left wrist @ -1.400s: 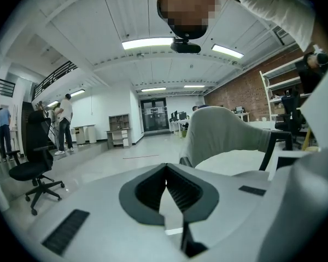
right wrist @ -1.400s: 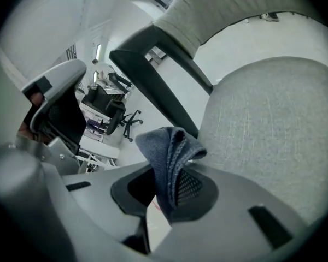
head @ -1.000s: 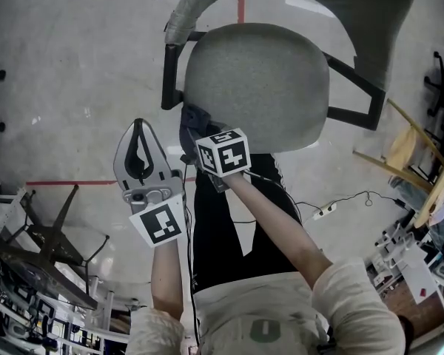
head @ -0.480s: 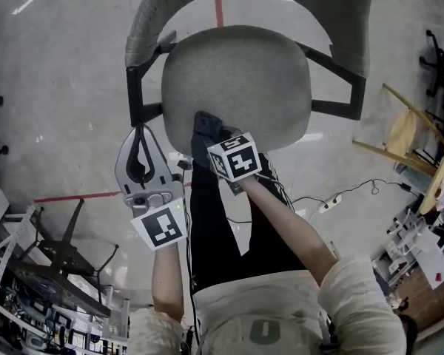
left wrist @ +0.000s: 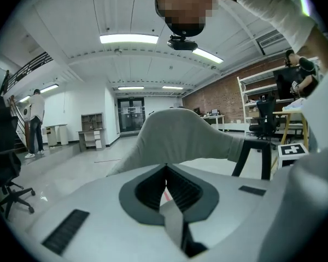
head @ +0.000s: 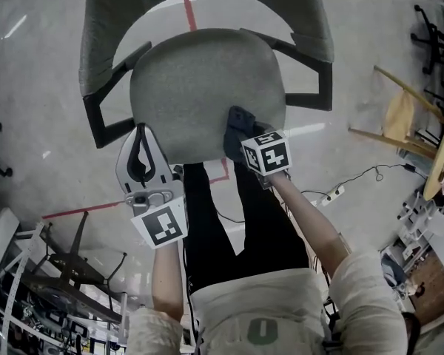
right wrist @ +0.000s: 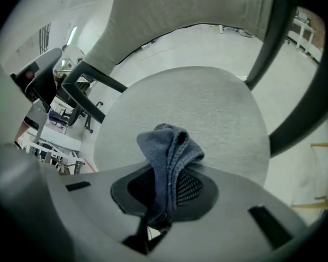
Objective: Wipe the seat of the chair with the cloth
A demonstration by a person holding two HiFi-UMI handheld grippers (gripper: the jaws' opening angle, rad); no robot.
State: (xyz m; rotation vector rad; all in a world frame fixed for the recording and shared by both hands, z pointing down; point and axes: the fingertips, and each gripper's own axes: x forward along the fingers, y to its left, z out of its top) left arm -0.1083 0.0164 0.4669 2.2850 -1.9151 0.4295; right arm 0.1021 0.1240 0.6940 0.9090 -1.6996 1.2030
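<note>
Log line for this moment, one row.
right gripper: shut on cloth | cloth: over seat, near edge | left gripper: shut, empty

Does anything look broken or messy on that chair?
Nothing stands out. The seat looks clean and whole. The cloth is just bunched up in the right tongs, near the seat's front edge. The left tongs are shut and empty.

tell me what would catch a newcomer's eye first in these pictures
The big round grey fabric chair seat fills the middle of the head view, with black armrests on either side. At the right of its near edge, the right gripper is shut on a crumpled blue-grey cloth. The left gripper hangs shut and empty beside the left of the seat's near edge.
</note>
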